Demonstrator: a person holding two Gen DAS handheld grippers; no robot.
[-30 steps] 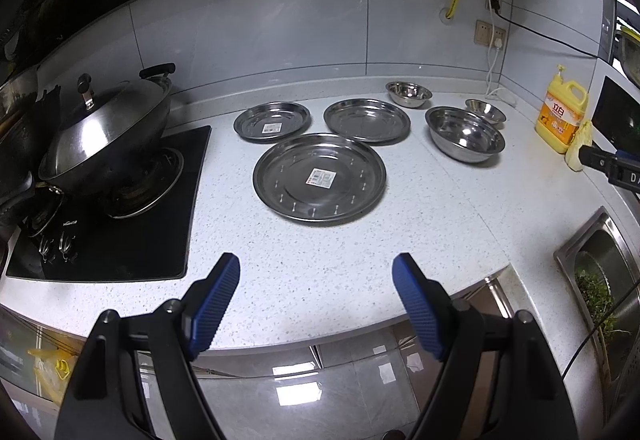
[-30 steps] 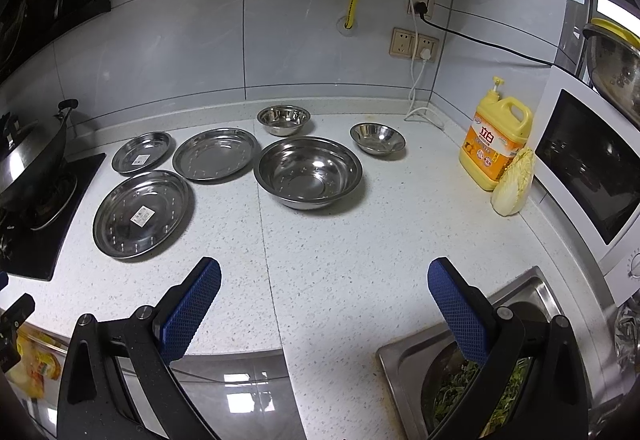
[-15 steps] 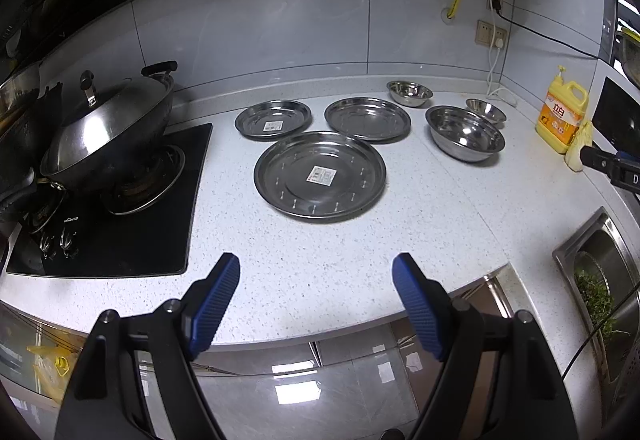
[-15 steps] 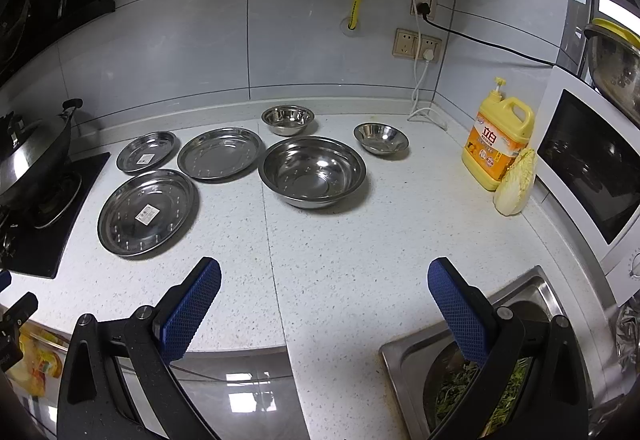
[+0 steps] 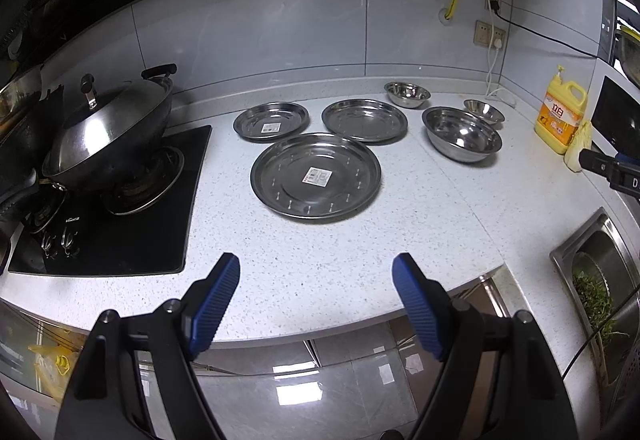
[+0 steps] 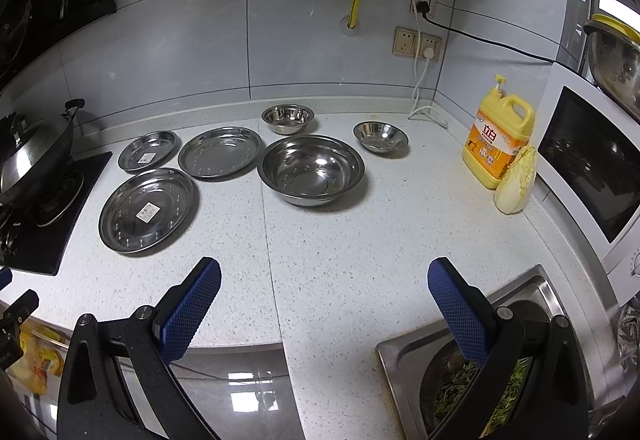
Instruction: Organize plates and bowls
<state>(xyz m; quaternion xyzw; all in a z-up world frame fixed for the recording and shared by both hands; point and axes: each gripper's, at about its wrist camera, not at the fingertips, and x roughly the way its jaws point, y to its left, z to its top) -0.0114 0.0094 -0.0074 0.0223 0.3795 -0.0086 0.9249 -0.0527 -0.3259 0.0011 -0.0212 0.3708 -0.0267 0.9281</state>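
Wok [image 6: 28, 155] and sink [image 6: 520, 304] cut by frame edges.

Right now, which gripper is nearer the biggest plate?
Left. The left gripper is open just in front of the biggest plate; the right gripper, also open, sits farther off toward the sink.

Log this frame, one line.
stage: pre-grasp | left gripper: open, empty | right gripper: open, empty | plates: unstacked | bowls: unstacked

three steel plates [image 5: 316, 175] and three bowls [image 5: 462, 133] lie apart, unstacked.
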